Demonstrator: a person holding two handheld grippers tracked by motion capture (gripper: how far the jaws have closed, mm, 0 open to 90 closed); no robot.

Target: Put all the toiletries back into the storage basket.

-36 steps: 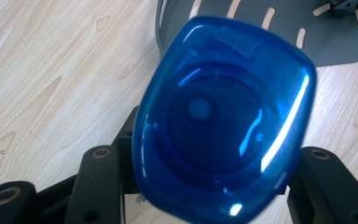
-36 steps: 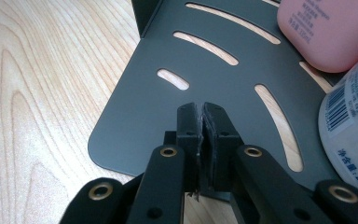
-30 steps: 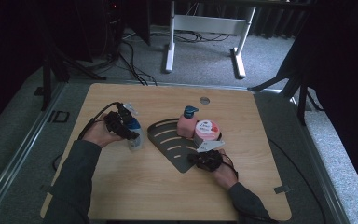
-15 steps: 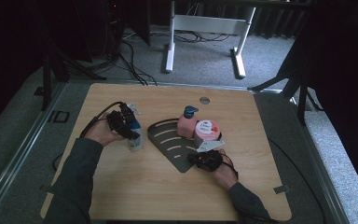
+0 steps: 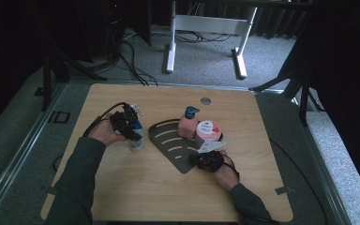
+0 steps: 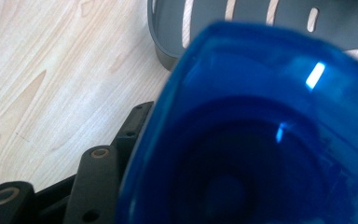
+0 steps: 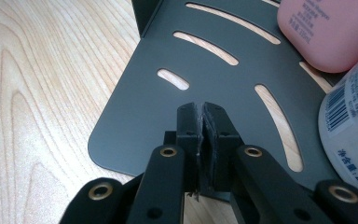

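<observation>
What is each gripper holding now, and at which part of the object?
The left gripper holds the blue translucent bottle by its body. The right gripper is shut on the rim of the dark grey slotted metal rack.

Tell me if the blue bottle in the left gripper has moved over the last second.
No. In the high view the blue bottle stands just left of the dark tray, as before.
</observation>
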